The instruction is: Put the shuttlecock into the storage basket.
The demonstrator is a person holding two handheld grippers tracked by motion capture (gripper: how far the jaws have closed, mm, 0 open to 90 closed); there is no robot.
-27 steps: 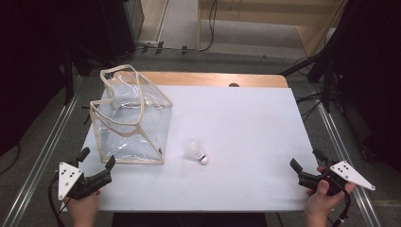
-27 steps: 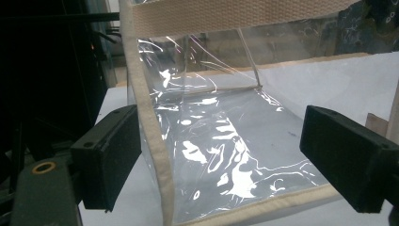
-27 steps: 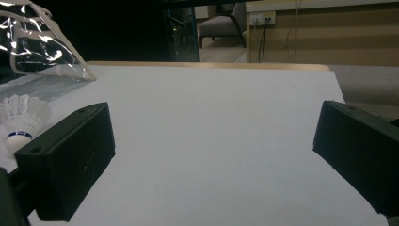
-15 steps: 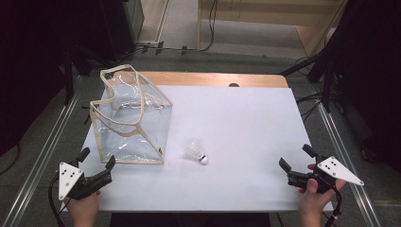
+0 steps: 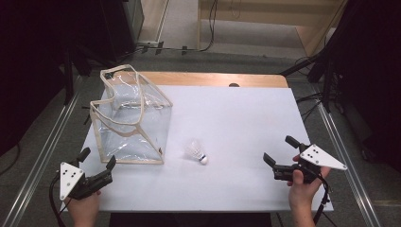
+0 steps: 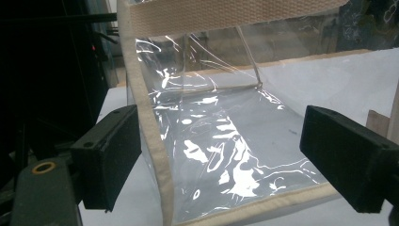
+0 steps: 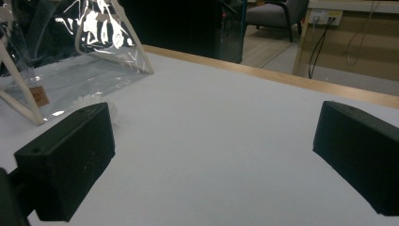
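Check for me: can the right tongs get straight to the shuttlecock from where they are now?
Probably yes. The right tongs stand open and empty, pointing toward the shuttlecock, with only bare white table between them. The clear bag sits off to the far side.

clear bag (image 5: 130, 118) table left, shuttlecock (image 5: 196, 152) mid, both grippers apart

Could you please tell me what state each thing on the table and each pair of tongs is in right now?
Clear bag: standing upright, mouth open, nothing visible inside, untouched.
Shuttlecock: lying on its side on the white table, apart from the bag, not held.
Left tongs: open, holding nothing, pointing at the bag.
Right tongs: open, holding nothing, aimed toward the shuttlecock.
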